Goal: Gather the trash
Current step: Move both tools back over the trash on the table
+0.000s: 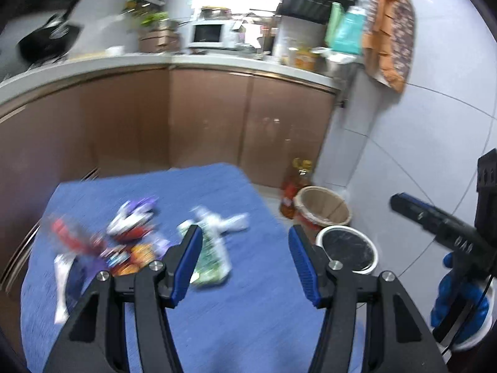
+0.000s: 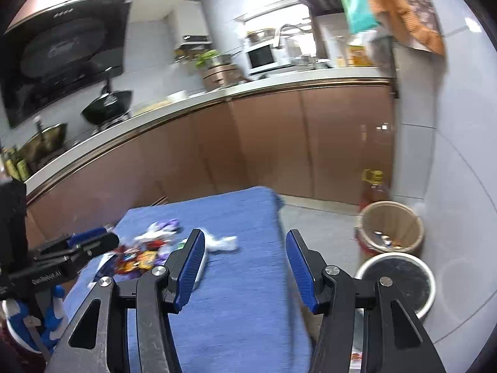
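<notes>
Above the blue-cloth-covered tabletop (image 1: 217, 192), left claw (image 1: 245, 239) spread wide, nothing between its blue pads, touching nothing. Right claw (image 2: 245, 242) likewise spread and empty, hanging over the cloth's right side. Left of centre on the cloth, lay a blurred heap of crumpled colourful snack wrappers (image 1: 130, 236), with a white-and-green plastic wrapper (image 1: 211, 248) just beside it. Off the tabletop's right edge, on the floor, stood a round beige waste bin (image 2: 391, 230) with a few scraps inside, near a white-rimmed dark round tub (image 2: 400, 276). Open cloth before both claws; brown cabinet doors (image 1: 211, 118) beyond the far edge.
</notes>
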`<state>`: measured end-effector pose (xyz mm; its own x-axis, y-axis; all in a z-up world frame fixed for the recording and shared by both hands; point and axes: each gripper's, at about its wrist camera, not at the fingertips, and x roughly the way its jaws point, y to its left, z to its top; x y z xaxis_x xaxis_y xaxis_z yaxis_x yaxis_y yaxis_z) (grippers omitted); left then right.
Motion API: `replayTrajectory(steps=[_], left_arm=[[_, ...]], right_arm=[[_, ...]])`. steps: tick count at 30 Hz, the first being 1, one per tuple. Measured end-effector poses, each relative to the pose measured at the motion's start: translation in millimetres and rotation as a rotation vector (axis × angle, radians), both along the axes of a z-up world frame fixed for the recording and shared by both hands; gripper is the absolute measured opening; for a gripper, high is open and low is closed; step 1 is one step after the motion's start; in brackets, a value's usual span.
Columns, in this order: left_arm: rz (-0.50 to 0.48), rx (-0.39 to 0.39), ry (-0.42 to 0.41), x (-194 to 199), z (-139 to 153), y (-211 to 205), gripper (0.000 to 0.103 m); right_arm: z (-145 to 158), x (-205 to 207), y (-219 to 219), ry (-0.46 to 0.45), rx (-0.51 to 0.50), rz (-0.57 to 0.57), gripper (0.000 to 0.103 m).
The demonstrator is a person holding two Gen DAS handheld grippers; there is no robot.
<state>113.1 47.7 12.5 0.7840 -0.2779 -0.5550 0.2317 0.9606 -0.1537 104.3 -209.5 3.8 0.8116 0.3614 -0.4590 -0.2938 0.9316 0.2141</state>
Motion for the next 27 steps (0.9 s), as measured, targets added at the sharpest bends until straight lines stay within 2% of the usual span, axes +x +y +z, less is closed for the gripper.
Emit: replayTrajectory(steps=[3, 8, 13, 16, 20, 25, 27], left_arm=[[0.058, -0.017, 0.031, -9.7, -13.8, 43.8, 0.056], [0.119, -0.033, 0.056, -22.4, -30.5, 89.8, 0.056], [0.18, -0.111, 0.112, -17.9, -53.8, 128.2, 0.056], [0.186, -0.157, 0.161, -5.8, -70.4, 140.4, 0.056], [0.2, -0.153, 0.203, 13.1, -88.1, 146.4, 0.055], [0.202, -0.201, 0.249, 41.7, -105.6, 152.3, 0.054], [0.2, -0.222, 0.27, 49.8, -110.7, 153.3, 0.049]], right_arm=[[-2.1, 0.2, 24.2, 0.016, 0.008, 0.064, 0.052], [-14.2, 12.5, 51.3, 0.076, 0.036, 0.155, 0.052], [-38.7, 33.7, 77.6, 0.164, 0.051, 0.24, 0.052], [-57.8, 52.9, 91.4, 0.23, 0.081, 0.277, 0.052], [-85.1, 75.0, 105.2, 0.298, 0.07, 0.305, 0.052], [-114.1, 102.4, 116.6, 0.368, 0.071, 0.334, 0.052], [-122.0, 111.3, 119.6, 0.387, 0.083, 0.35, 0.052]])
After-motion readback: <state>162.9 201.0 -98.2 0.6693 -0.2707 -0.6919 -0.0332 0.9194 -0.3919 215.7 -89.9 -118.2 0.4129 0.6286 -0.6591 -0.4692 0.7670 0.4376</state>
